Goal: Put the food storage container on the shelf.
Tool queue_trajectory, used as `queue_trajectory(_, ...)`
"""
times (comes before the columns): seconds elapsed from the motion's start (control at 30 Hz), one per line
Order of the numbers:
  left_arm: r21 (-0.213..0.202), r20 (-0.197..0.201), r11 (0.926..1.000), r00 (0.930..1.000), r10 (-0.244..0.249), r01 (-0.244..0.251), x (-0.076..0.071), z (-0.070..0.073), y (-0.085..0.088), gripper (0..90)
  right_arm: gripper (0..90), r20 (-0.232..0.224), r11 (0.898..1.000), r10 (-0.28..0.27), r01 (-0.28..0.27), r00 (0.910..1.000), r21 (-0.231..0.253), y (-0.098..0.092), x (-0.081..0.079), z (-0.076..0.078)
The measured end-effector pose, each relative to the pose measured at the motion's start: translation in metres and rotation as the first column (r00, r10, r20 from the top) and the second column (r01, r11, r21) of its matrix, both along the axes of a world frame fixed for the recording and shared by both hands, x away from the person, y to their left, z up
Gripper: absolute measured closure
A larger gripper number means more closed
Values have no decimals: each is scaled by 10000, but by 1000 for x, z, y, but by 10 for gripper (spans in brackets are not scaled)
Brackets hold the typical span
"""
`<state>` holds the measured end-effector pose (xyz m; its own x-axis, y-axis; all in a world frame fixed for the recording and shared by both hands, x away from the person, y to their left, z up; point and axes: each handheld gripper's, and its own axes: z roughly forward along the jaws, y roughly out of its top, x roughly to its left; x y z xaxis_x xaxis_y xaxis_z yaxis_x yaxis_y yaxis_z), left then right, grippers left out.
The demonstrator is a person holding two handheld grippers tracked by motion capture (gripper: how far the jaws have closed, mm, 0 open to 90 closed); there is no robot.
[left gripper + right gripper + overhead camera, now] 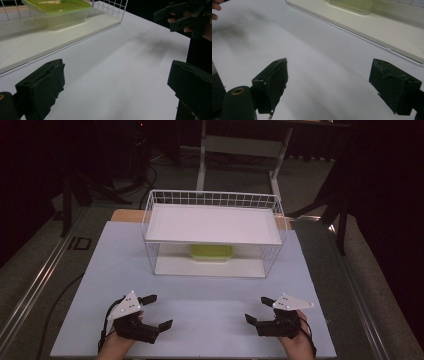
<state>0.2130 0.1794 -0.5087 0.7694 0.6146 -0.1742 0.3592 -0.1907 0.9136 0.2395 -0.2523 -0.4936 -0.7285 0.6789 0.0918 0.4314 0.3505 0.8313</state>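
both of your grippers sit low over the near edge of the pale table (200,310), well apart from each other. your left gripper (156,311) has its jaws spread wide with nothing between them, and the left gripper view confirms it: just bare table showing in the gap. your right gripper (259,310) is the same story, jaws wide apart and empty, tips pointing in toward the middle of the table.

ahead of you stands the white wire rack (212,232), a flat white shelf (212,224) across its top and a white base board (210,267) underneath. on that base, toward the back, under the shelf, rests the clear container with the green lid (211,252). from your left gripper view the container (58,12) sits upright on the board, well beyond your jaws. neither gripper touches the rack.
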Motion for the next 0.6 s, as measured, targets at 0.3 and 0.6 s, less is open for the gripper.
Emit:
queue_trajectory(0.3,110,8,9999,10000,31,-31,2,-5,3,19,155,-536,9999,78,-73,9985,107,-11,7,-9)
queue_trajectory(0.6,-49,-1,9999,10000,93,-93,5,-6,7,19,155,-556,9996,-173,185,9983,214,-20,12,-9)
